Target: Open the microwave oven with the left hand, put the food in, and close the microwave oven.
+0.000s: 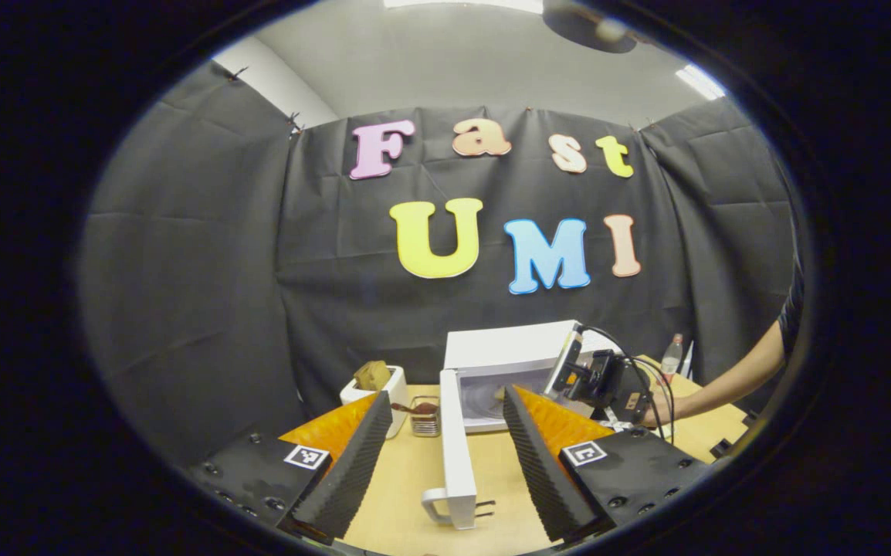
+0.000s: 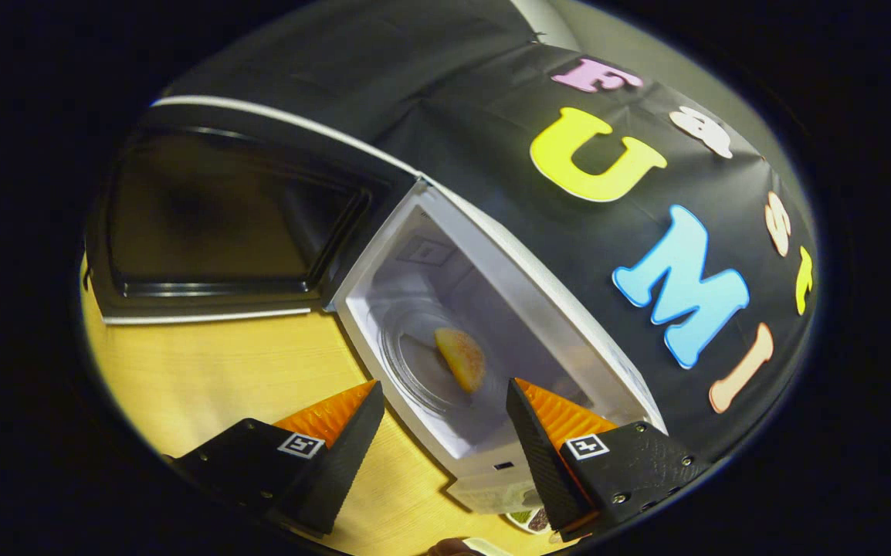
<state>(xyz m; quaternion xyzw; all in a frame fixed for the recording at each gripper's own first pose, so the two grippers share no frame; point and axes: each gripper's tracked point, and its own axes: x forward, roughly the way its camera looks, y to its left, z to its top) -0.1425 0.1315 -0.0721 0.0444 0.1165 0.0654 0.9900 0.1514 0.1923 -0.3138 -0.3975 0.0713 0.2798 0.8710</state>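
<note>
The white microwave (image 1: 507,347) stands at the back of the wooden table, its door (image 1: 455,444) swung wide open toward me, handle (image 1: 439,506) at the near end. My left gripper (image 1: 445,409) is open, its fingers either side of the door's edge without touching it. The right gripper (image 1: 596,378), held by a hand, sits at the oven's mouth. In the right gripper view the microwave cavity (image 2: 445,293) is open and tilted, a piece of yellow-orange food (image 2: 461,359) lies on the glass turntable (image 2: 422,371), and my right gripper (image 2: 442,409) is open just outside, holding nothing. The dark door (image 2: 214,220) hangs left.
A white toaster (image 1: 374,386) with bread in it stands left of the microwave, with a small metal cup (image 1: 425,417) beside it. A bottle (image 1: 671,357) is at the far right. A person's arm (image 1: 731,378) reaches in from the right. Bare wooden tabletop (image 1: 407,479) lies near me.
</note>
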